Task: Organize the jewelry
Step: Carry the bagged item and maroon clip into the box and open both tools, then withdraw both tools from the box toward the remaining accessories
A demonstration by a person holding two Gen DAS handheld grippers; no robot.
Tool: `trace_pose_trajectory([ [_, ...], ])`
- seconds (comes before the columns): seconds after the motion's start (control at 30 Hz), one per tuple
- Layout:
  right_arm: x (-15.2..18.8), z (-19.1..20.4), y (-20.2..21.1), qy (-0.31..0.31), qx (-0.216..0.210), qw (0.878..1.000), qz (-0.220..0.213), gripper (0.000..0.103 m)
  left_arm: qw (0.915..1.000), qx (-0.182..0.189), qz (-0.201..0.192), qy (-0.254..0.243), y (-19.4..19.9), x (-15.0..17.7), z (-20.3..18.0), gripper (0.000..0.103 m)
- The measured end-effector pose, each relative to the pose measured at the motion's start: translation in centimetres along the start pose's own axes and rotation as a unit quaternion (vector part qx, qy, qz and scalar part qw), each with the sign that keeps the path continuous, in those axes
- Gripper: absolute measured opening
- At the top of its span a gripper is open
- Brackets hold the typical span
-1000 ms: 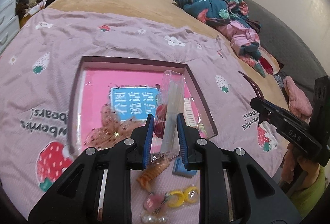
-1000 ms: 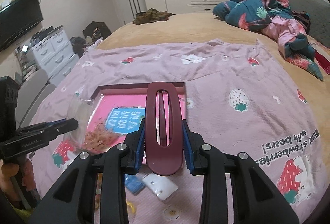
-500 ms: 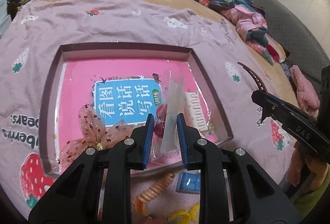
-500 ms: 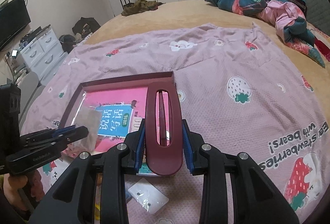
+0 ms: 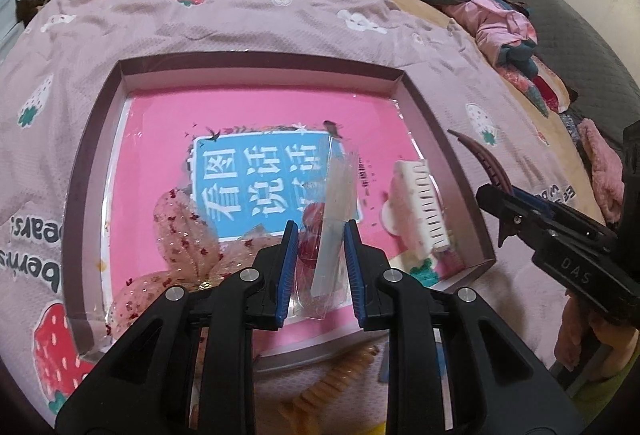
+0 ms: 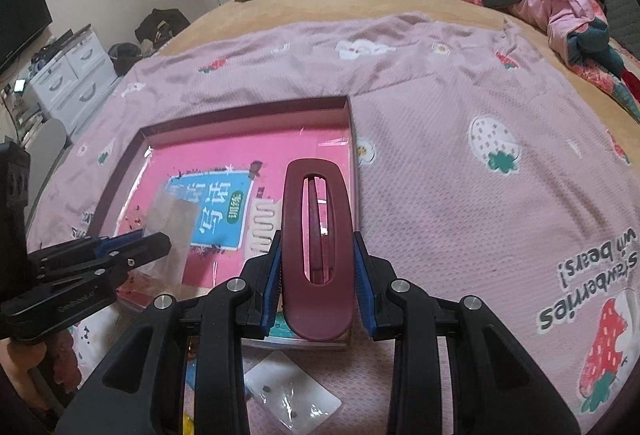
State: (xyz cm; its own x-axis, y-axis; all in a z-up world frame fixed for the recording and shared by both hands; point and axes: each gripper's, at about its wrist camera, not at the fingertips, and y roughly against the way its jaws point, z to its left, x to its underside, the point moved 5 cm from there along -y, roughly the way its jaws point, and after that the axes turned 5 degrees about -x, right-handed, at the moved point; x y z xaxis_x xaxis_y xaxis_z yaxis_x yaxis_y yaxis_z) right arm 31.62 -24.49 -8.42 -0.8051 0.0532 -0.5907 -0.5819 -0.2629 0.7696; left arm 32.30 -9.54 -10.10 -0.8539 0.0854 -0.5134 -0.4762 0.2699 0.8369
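Left tool (image 5: 320, 255): tilted steeply downward, blue-padded fingers (image 5: 288, 267) clamped on a clear packet (image 5: 328, 235). Right tool (image 6: 318, 275): same downward tilt, fingers clamped on the sides of a maroon hair clip (image 6: 318, 247). Both tools side by side, apart.

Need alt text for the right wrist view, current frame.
The right gripper is shut on a maroon hair clip above a shallow box on a strawberry-print blanket. The left gripper holds a clear packet.

orange coil tie (image 5: 340, 381) behind fingers (image 5: 286, 271)
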Motion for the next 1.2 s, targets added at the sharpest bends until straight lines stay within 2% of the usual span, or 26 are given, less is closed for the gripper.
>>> trace_pose_trajectory([
  [0.23,0.5,0.5,-1.7,-0.008,0.002,1.0,0.014,0.031,0.9999,-0.009,0.007,0.011,0.0,0.4,2.0,0.016],
  [0.5,0.5,0.9,-1.8,-0.018,-0.002,1.0,0.014,0.033,0.9996,-0.017,-0.001,0.021,1.0,0.4,3.5,0.023],
  [0.63,0.3,1.1,-0.8,-0.012,-0.001,1.0,0.004,0.041,0.9995,-0.02,-0.006,0.024,1.9,0.4,4.0,0.026],
  [0.7,0.2,1.2,0.0,-0.01,-0.001,1.0,-0.003,0.043,0.9994,-0.021,-0.01,0.026,2.5,0.4,4.1,0.032],
  [0.93,-0.1,1.8,5.2,0.001,-0.006,0.999,-0.047,0.064,0.9983,-0.026,-0.04,0.034,5.9,0.2,4.5,0.053],
  [1.0,-0.1,1.9,5.9,0.002,-0.008,0.999,-0.052,0.069,0.9975,-0.026,-0.052,0.038,7.2,0.2,4.5,0.066],
  [1.07,0.0,2.1,7.1,0.005,-0.008,0.998,-0.062,0.076,0.9968,-0.026,-0.064,0.041,8.3,0.2,4.5,0.073],
  [1.1,0.1,2.2,7.7,0.007,-0.007,0.998,-0.067,0.077,0.9961,-0.027,-0.072,0.043,9.1,0.2,4.5,0.08],
  [1.2,0.2,2.5,9.4,0.011,-0.008,0.997,-0.079,0.078,0.9949,-0.028,-0.086,0.046,10.7,0.1,4.4,0.087],
])
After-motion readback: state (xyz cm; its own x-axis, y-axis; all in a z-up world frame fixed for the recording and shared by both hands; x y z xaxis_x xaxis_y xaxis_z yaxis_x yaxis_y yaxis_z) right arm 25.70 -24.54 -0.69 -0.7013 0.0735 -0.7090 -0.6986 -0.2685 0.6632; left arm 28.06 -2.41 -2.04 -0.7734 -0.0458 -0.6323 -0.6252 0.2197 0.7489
